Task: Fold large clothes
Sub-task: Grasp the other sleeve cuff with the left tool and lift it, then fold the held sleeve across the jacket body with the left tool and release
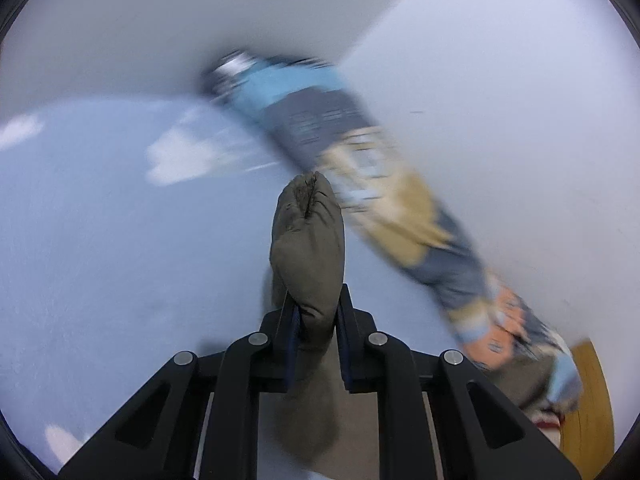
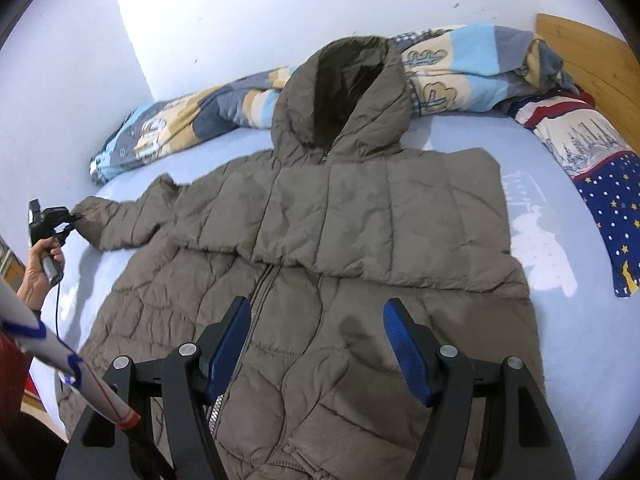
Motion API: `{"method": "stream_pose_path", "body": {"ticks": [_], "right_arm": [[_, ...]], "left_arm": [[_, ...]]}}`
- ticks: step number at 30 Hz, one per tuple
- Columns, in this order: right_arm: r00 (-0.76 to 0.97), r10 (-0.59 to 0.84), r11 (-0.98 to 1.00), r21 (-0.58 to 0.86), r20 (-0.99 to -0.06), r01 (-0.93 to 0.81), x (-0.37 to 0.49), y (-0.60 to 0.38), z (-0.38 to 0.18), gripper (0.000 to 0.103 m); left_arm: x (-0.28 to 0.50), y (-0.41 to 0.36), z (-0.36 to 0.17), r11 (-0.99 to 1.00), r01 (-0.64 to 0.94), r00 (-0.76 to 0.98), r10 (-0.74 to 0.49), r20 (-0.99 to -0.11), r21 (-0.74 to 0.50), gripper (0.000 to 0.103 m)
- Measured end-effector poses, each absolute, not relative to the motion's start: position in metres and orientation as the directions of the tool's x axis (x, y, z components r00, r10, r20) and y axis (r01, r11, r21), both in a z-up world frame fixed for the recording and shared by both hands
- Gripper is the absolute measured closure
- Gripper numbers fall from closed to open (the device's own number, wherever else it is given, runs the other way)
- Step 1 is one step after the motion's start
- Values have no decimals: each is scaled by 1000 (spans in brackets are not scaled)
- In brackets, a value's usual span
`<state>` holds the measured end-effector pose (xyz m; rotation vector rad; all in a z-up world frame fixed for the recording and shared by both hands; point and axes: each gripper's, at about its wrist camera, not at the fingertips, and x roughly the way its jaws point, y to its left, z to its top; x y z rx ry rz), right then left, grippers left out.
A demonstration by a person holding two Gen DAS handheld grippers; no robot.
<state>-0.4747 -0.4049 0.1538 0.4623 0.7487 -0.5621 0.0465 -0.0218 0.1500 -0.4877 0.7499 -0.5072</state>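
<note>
Between the left gripper (image 1: 314, 316) jaws, the jacket (image 2: 320, 280) sleeve cuff (image 1: 308, 240).

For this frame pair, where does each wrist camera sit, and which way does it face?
Left wrist: on the left hand-held gripper, looking along its fingers shut on the olive-grey puffer jacket's sleeve cuff; blurred patchwork quilt and white wall behind.
Right wrist: on the open right hand-held gripper, angled down over the jacket body on the light-blue bedsheet; a hand shows at left.
Shared: jacket, quilt, sheet, left hand-held gripper.
</note>
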Motion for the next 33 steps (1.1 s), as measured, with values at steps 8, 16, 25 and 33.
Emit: {"method": "stream_pose_path", "body": {"ticks": [8, 16, 25, 33], "right_arm": [[640, -384, 666, 280, -666, 691, -505, -433, 179, 29], [655, -452, 591, 347, -606, 728, -538, -456, 199, 29], [672, -479, 509, 444, -565, 737, -573, -480, 210, 29], [677, -494, 463, 493, -546, 736, -600, -490, 214, 29]], "left_arm": [[-66, -128, 254, 680, 550, 555, -731, -397, -484, 88], [-144, -204, 282, 622, 671, 462, -777, -428, -403, 88], [-230, -301, 273, 535, 763, 333, -806, -489, -362, 88], [-306, -383, 212, 488, 812, 223, -765, -605, -318, 88]]}}
